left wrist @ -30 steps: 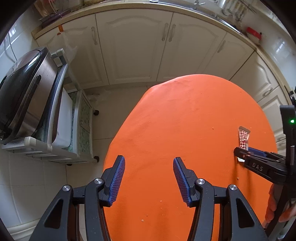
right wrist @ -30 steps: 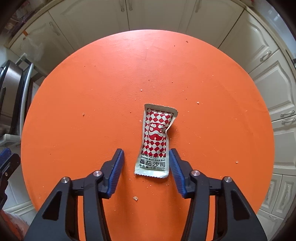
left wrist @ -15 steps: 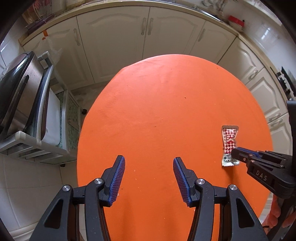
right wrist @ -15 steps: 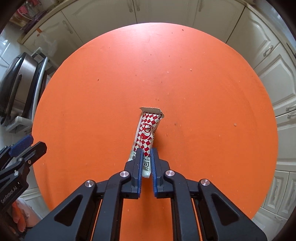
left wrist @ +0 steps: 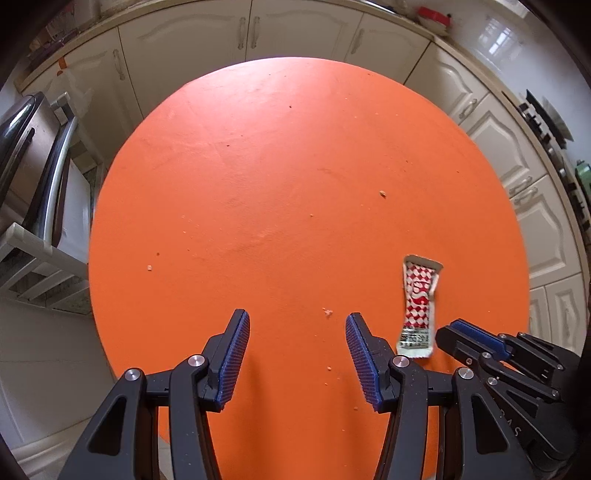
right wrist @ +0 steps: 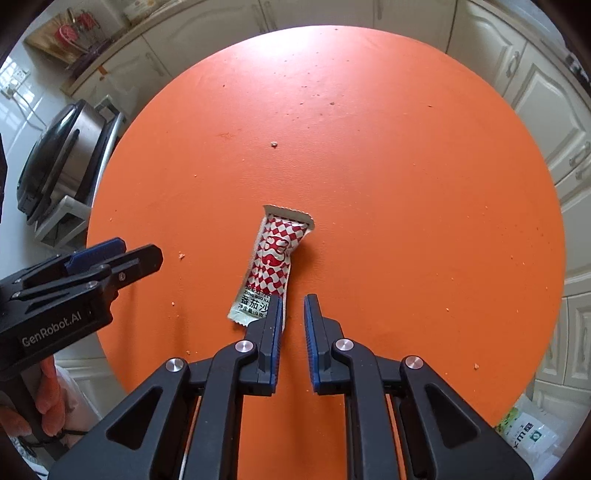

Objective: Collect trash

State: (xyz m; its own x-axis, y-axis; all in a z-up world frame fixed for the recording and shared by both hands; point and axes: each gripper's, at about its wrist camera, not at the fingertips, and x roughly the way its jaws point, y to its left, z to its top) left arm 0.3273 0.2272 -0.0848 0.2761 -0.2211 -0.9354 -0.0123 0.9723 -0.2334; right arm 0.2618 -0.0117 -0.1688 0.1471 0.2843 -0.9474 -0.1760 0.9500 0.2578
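A red-and-white checked ketchup sachet [right wrist: 272, 264] lies on the round orange table [right wrist: 406, 184]. My right gripper [right wrist: 292, 314] stands just behind the sachet's near end, jaws a narrow gap apart with nothing between them; its left finger [right wrist: 272, 325] overlaps the sachet's corner. In the left wrist view the sachet [left wrist: 419, 306] lies at the right, in front of the right gripper [left wrist: 465, 334]. My left gripper [left wrist: 295, 354] is wide open and empty above the table's near part.
Crumbs dot the table. White kitchen cabinets [left wrist: 258, 33] ring the far side. A metal appliance on a rack [right wrist: 55, 162] stands left of the table. A plastic bag [right wrist: 528, 435] sits below the table edge at lower right.
My right gripper was shut on the sachet's near end half a second ago; its jaws are now slightly apart and the sachet lies free. The left gripper has swung right over the table.
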